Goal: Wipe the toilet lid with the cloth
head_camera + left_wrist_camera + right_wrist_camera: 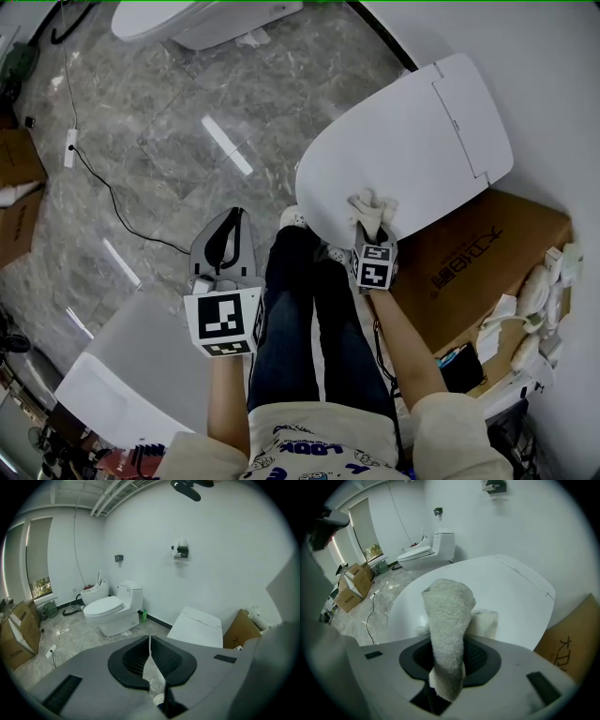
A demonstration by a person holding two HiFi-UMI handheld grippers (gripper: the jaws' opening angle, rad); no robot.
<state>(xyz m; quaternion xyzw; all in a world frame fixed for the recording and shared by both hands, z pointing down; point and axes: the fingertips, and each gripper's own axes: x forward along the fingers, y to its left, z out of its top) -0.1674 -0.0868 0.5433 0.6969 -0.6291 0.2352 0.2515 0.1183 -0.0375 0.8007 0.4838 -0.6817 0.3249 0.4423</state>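
So the cloth (447, 620) is clamped between the jaws of the right gripper (449, 656). It's a pale, fluffy terry cloth, bunched up, with a thick fold sticking up out of the jaws and another bit spilling forward. In the head view the right gripper (373, 227) is held at the near, rounded end of the toilet lid (412, 141), and the cloth (370, 206) is seen lying against the white surface there. The lid is shut flat, and a seam line can be made out toward its far end.

The left gripper (150, 645) is closed, with its jaws brought together so only a thin slit is left between them. In the head view the left gripper (234, 223) is held well apart from the lid, out over the grey marble floor (169, 122), to the left of the person's legs.

A brown cardboard box (478, 262) is wedged just beside the lid, on its right. A second toilet (112, 607) can be spotted across the room against the wall, and a black cable (103, 183) is trailed across the floor.
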